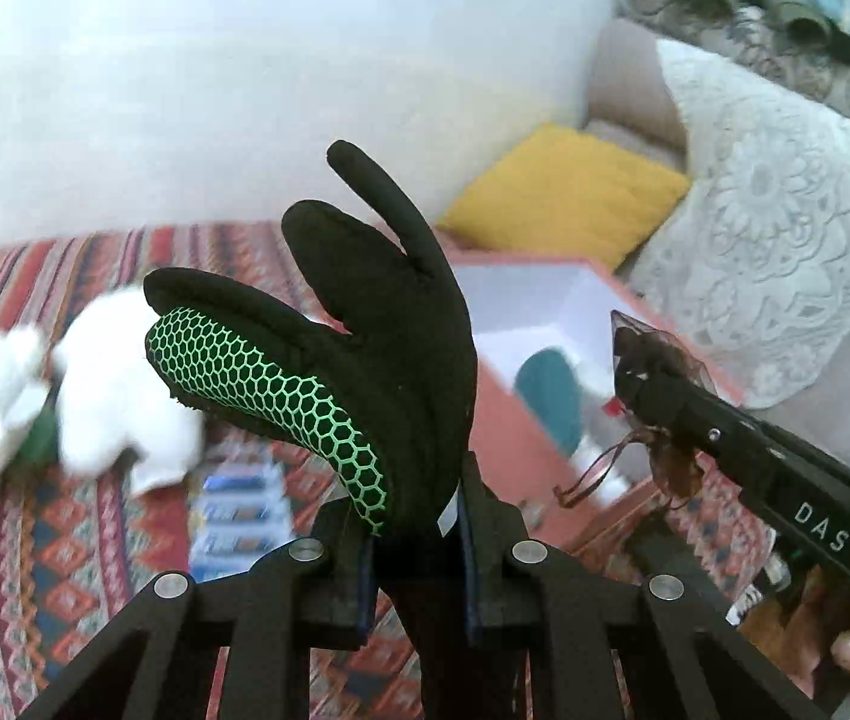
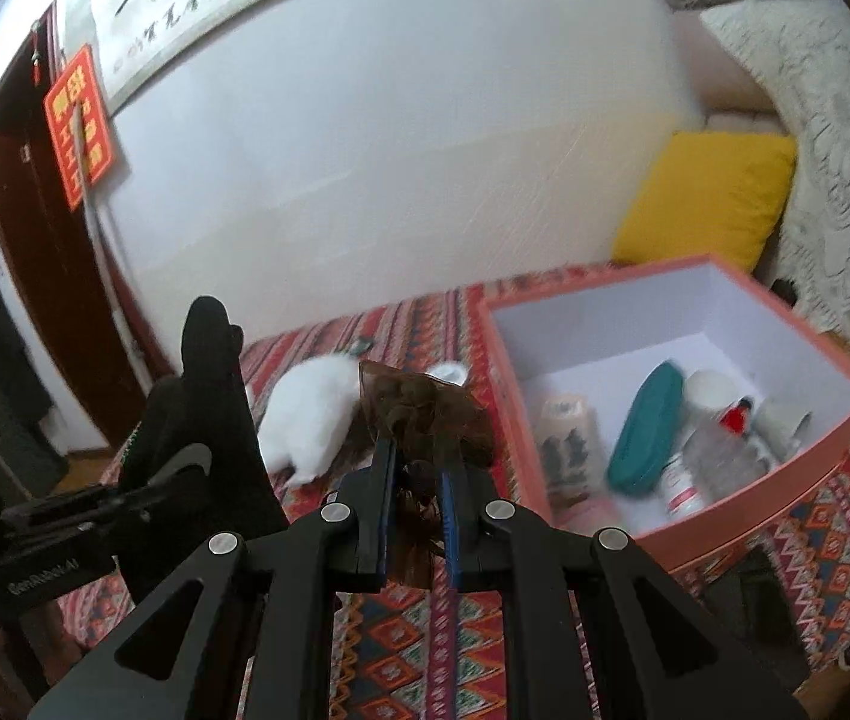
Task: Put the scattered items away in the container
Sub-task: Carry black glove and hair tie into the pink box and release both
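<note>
Your left tool (image 1: pixel 419 540) is clenched on the cuff of a black glove (image 1: pixel 377 324) with a green honeycomb palm, and the glove stands up above the fingers, clear of the patterned cloth (image 1: pixel 23 540) below. Your right tool (image 2: pixel 416 480) is clamped on a small brown gauze pouch (image 2: pixel 425 414), whose loose cords dangle under the grip. Both items are in the air and neither is in the box (image 2: pixel 785 480) yet; the box sits open on the cloth to the right, with a teal case (image 2: pixel 647 426), bottles and jars already lying along its near side. To do this step well, I would carry the pouch over the near rim first, since your right tool is nearer the box, and let go only once it hangs above the bare white floor at the back. Then bring the glove across high enough that its floppy fingers do not catch the rim. The back half of the box looks free, so aim there. Keep your two tools apart as they cross. A white fluffy toy (image 2: pixel 311 420) lies on the cloth to the left, well away from your path, and a yellow cushion (image 2: pixel 707 198) sits behind the box.
</note>
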Action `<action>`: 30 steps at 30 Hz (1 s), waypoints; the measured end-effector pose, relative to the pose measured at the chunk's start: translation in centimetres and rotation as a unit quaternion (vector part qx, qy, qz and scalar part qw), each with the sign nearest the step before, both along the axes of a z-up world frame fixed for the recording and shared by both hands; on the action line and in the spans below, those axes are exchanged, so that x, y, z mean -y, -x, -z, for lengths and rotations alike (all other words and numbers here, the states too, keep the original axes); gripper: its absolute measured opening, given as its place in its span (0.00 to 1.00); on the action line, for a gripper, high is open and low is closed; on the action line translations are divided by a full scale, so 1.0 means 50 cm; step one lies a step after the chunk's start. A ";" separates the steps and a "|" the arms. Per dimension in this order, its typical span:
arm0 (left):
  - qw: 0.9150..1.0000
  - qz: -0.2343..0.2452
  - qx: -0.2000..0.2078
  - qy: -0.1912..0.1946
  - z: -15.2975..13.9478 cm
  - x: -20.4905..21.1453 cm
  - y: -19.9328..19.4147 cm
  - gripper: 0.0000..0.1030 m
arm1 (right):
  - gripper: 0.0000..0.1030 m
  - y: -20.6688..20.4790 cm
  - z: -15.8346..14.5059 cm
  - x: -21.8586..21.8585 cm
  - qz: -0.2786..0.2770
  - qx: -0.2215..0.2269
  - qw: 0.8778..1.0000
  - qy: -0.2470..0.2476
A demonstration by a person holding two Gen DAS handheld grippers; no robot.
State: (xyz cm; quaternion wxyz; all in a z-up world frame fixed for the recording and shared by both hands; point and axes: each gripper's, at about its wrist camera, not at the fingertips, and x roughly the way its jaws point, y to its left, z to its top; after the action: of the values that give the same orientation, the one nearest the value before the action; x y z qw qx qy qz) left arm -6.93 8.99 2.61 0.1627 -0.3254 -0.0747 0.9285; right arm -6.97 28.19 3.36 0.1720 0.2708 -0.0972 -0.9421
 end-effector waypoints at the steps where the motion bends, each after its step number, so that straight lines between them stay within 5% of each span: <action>1: 1.000 0.005 -0.008 0.003 -0.013 -0.016 0.005 0.15 | 0.13 -0.001 -0.009 -0.008 0.008 -0.007 1.000 0.000; 8: 0.997 0.049 -0.055 0.017 -0.095 -0.151 0.058 0.15 | 0.13 0.007 -0.115 -0.100 0.099 -0.081 0.992 0.006; 15: 0.994 0.083 -0.075 0.010 -0.127 -0.280 0.163 0.16 | 0.13 0.049 -0.188 -0.207 0.217 -0.125 0.968 0.012; 19: 0.993 0.090 -0.070 0.029 -0.087 -0.325 0.232 0.16 | 0.13 0.106 -0.145 -0.269 0.259 -0.097 0.961 0.024; 22: 0.993 0.103 -0.028 0.043 -0.023 -0.355 0.301 0.19 | 0.13 0.170 -0.087 -0.313 0.262 -0.050 0.963 0.035; 24: 0.991 0.116 0.011 0.058 0.019 -0.368 0.336 0.38 | 0.13 0.211 -0.049 -0.328 0.250 -0.015 0.967 0.042; 26: 0.990 0.118 0.042 0.070 0.051 -0.371 0.357 0.65 | 0.21 0.247 -0.009 -0.331 0.230 0.026 0.972 0.049; 28: 0.989 0.111 0.058 0.076 0.070 -0.365 0.367 0.70 | 0.57 0.267 0.013 -0.325 0.243 0.053 0.968 0.031; 29: 0.990 0.104 0.055 0.072 0.066 -0.355 0.367 0.70 | 0.91 0.273 0.021 -0.322 0.255 0.063 0.965 0.019; 30: 0.992 0.097 0.052 0.064 0.056 -0.337 0.364 0.71 | 0.95 0.265 0.017 -0.318 0.264 0.053 0.963 0.012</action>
State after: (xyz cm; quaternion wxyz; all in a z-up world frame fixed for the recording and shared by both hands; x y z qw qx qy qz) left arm -25.15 25.86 -0.17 0.2265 -0.3888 0.0082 0.8930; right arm -20.22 44.10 2.52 -0.0854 0.2828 -0.1852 -0.9373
